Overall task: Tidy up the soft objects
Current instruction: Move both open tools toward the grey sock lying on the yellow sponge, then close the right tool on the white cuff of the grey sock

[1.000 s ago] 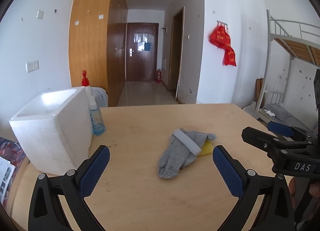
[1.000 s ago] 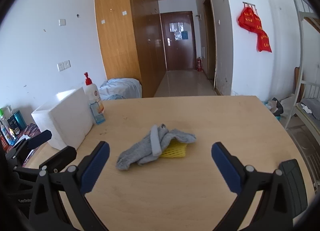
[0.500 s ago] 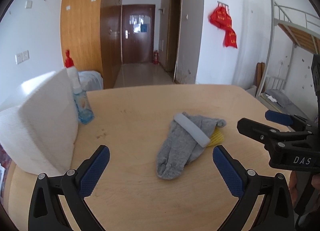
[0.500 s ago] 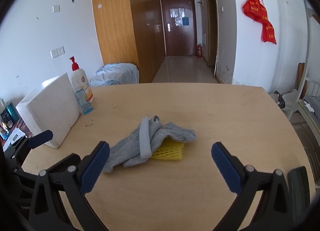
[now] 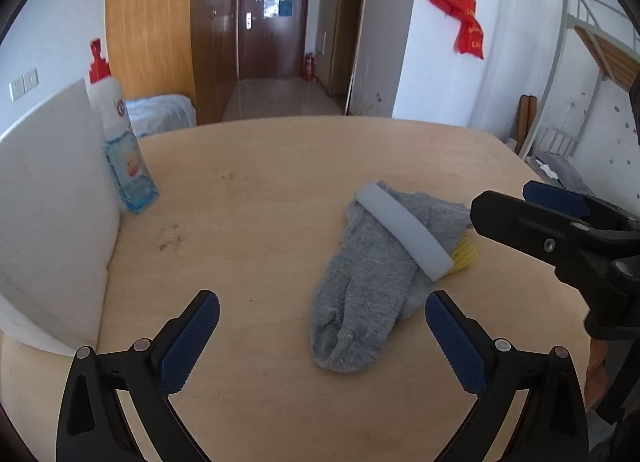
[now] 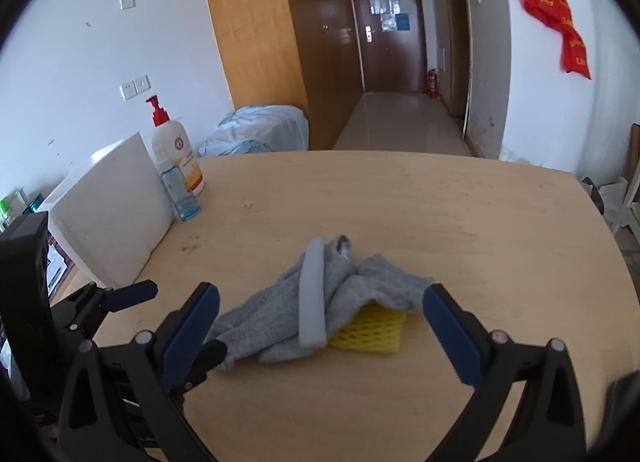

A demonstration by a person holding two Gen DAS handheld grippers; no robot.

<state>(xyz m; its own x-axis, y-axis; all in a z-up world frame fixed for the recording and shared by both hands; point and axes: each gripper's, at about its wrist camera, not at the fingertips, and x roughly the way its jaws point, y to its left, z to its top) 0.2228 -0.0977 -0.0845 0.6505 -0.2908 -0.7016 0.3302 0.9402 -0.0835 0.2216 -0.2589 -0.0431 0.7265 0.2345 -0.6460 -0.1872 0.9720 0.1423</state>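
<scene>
A grey sock (image 5: 368,282) lies crumpled mid-table, also in the right wrist view (image 6: 344,302). A pale foam strip (image 5: 404,230) lies across it, also in the right wrist view (image 6: 312,302). A yellow foam net (image 6: 372,330) pokes out from under the sock, and its edge also shows in the left wrist view (image 5: 466,254). My left gripper (image 5: 322,338) is open and empty, low over the table just short of the sock. My right gripper (image 6: 320,330) is open and empty, its fingers either side of the pile. Each gripper shows in the other's view.
A white foam box (image 5: 48,222) stands at the table's left, with a red-capped pump bottle (image 5: 108,110) and a small blue bottle (image 5: 130,174) beside it. The wooden table (image 6: 440,214) ends at a rounded far edge. A bunk bed (image 5: 592,62) stands right.
Both grippers have moved forward and lower toward the sock pile, which now looks larger and sits between the right gripper's fingers. The pile has not moved.
</scene>
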